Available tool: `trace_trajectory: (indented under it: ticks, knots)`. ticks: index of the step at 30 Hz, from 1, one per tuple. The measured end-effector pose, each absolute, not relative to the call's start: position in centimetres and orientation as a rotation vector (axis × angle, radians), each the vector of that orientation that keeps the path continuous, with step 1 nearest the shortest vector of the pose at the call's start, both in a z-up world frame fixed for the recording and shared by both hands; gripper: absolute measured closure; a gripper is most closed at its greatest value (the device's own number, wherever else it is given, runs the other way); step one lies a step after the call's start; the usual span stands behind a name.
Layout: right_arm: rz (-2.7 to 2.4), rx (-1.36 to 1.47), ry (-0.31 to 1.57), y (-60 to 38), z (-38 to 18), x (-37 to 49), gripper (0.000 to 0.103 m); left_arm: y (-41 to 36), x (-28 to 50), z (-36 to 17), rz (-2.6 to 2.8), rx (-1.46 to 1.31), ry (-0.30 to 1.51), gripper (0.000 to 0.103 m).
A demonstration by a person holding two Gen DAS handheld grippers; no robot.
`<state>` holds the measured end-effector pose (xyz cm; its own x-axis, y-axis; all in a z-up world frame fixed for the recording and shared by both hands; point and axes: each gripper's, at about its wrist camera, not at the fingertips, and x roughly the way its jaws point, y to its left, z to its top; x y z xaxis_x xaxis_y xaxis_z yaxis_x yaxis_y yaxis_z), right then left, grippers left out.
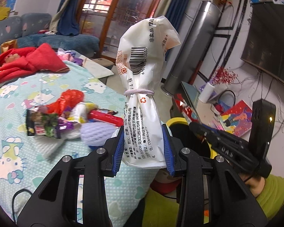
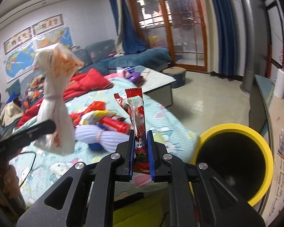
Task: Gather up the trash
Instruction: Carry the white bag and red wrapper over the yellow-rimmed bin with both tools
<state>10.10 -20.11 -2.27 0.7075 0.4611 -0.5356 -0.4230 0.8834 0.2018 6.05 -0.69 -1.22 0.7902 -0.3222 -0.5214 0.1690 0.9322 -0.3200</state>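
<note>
My left gripper (image 1: pixel 143 147) is shut on a white plastic bag (image 1: pixel 143 87) tied round its middle with a hair band; the bag stands upright between the blue pads. The same white bag (image 2: pixel 55 102) shows at the left of the right wrist view. My right gripper (image 2: pixel 140 151) is shut on red snack wrappers (image 2: pixel 137 117) that stick up from its pads. A black bin with a yellow rim (image 2: pixel 234 128) stands just right of the right gripper, its mouth open; the bin (image 1: pixel 177 122) peeks out behind the bag. A pile of wrappers (image 1: pixel 66 117) lies on the bed.
The bed has a teal cartoon-print sheet (image 1: pixel 28 151) with red clothing (image 1: pixel 26 62) at its far end. A lavender ribbed item (image 2: pixel 102 136) lies by the trash pile. A person's green sleeve (image 1: pixel 270 194) is at lower right. A low cabinet (image 2: pixel 263 98) and tiled floor (image 2: pixel 208 98) lie beyond the bin.
</note>
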Motion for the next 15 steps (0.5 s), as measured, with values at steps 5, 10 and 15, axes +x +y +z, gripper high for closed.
trace_trajectory:
  ticks: [5, 10, 15]
  knots:
    - [0.418, 0.099, 0.614, -22.1, -2.8, 10.8, 0.091, -2.6, 6.7, -1.7, -0.307, -0.236, 0.626, 0.073]
    - [0.352, 0.139, 0.62, -24.2, -3.4, 11.3, 0.091, -4.3, 7.4, -2.1, -0.34, -0.213, 0.645, 0.073]
    - [0.301, 0.176, 0.622, -25.9, -3.6, 11.8, 0.091, -6.3, 8.3, -2.3, -0.38, -0.186, 0.658, 0.073]
